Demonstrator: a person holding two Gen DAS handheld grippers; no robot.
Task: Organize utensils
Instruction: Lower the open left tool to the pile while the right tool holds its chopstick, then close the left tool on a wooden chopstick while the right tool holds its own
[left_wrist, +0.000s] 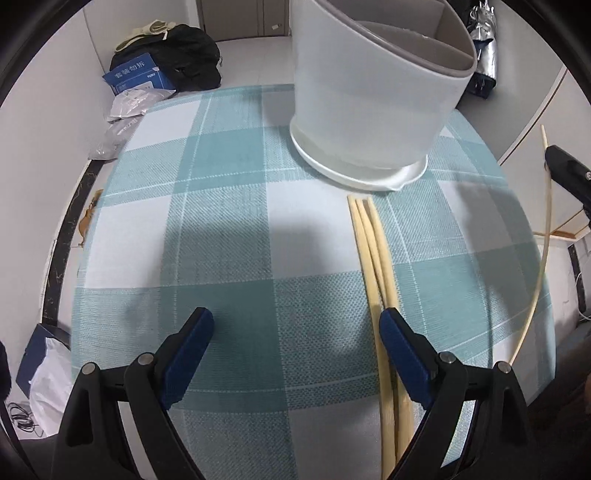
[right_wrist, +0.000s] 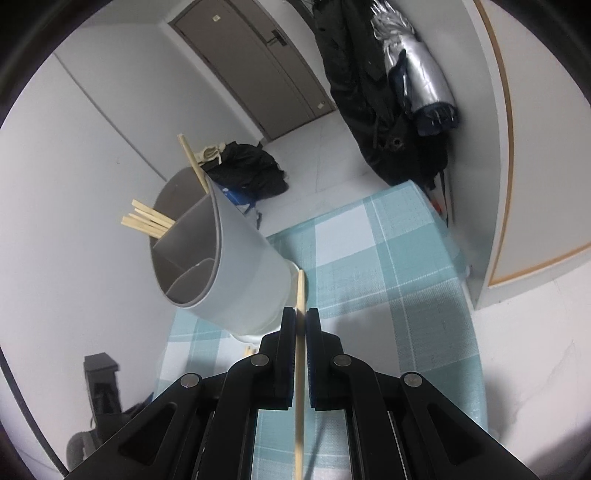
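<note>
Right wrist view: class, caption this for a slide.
Shut right gripper pinches one pale wooden chopstick near the divided grey plastic utensil holder.

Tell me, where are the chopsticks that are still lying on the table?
In the left wrist view, the loose chopsticks lie together on the checked tablecloth, just in front of the white utensil holder, running back under the left gripper's right-hand finger.

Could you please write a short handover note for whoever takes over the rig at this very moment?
Right gripper: shut on one chopstick, held in the air near the holder.
Left gripper: open, empty, low over the checked tablecloth beside three loose chopsticks.
Utensil holder: upright on the cloth, divided inside; several chopsticks already stand in one compartment.
Done: those few sorted.
Left: drop in the held chopstick, then the three on the cloth.
</note>
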